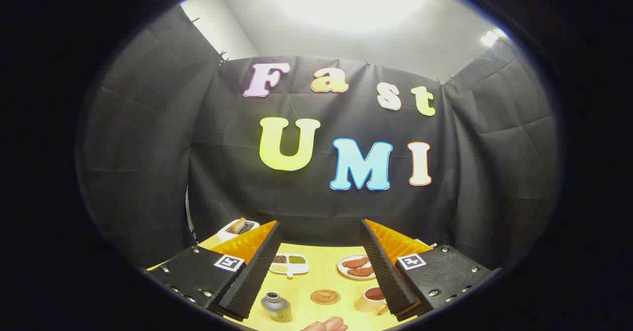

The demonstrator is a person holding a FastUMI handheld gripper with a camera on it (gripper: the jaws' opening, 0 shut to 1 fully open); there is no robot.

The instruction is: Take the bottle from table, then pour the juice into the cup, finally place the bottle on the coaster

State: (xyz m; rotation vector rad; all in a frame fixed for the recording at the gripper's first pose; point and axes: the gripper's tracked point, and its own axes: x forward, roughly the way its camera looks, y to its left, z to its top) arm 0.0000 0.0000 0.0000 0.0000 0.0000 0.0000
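My gripper is open and held high above the yellow table, with nothing between its fingers. Far below, a small grey bottle with a yellow label stands upright near the left finger. A round brown coaster lies flat on the table to the right of the bottle. Further right, a cup holding dark red liquid sits partly behind the right finger.
A white divided dish of seeds and a plate with reddish-brown food pieces sit further back. A white toaster with bread stands at the back left. A person's fingers rest at the table's near edge.
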